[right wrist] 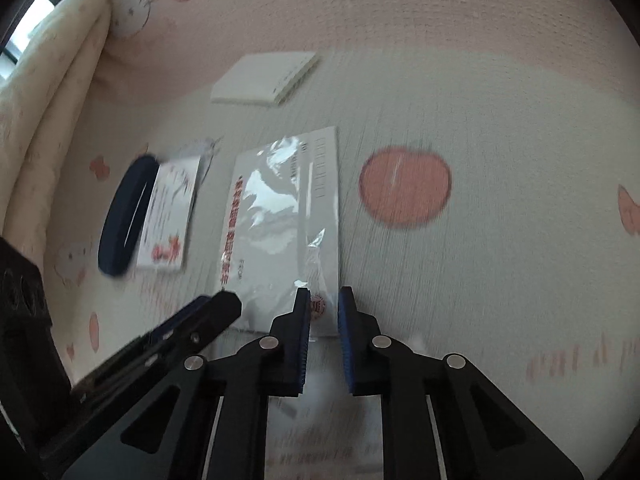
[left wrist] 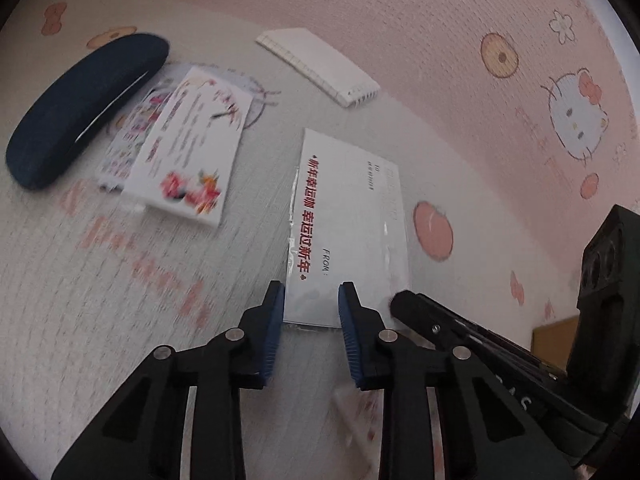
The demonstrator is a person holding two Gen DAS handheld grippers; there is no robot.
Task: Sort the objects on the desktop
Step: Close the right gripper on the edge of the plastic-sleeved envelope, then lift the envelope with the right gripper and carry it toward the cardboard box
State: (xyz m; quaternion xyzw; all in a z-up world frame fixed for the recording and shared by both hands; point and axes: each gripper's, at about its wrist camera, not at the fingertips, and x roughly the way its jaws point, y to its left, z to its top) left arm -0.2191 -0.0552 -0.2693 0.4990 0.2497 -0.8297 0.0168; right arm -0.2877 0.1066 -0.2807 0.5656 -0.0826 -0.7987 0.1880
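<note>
A white card in a clear plastic sleeve with red Chinese lettering (left wrist: pixel 344 224) lies flat on the patterned cloth, also in the right wrist view (right wrist: pixel 284 224). My left gripper (left wrist: pixel 311 289) is open, its fingertips at the card's near edge, empty. My right gripper (right wrist: pixel 324 294) is open at the card's near right corner, empty. The right gripper's finger shows at the right of the left view (left wrist: pixel 404 300). A flowered card (left wrist: pixel 188 148) lies on a sticker sheet beside a dark blue glasses case (left wrist: pixel 80 108). A white notebook (left wrist: pixel 320 64) lies farther back.
The cloth is pink and grey with cartoon prints. In the right wrist view the glasses case (right wrist: pixel 128 212), flowered card (right wrist: pixel 168 216) and notebook (right wrist: pixel 264 78) lie left and behind. A cream curtain (right wrist: pixel 48 120) hangs at the left. A brown box (left wrist: pixel 554 338) shows at the right.
</note>
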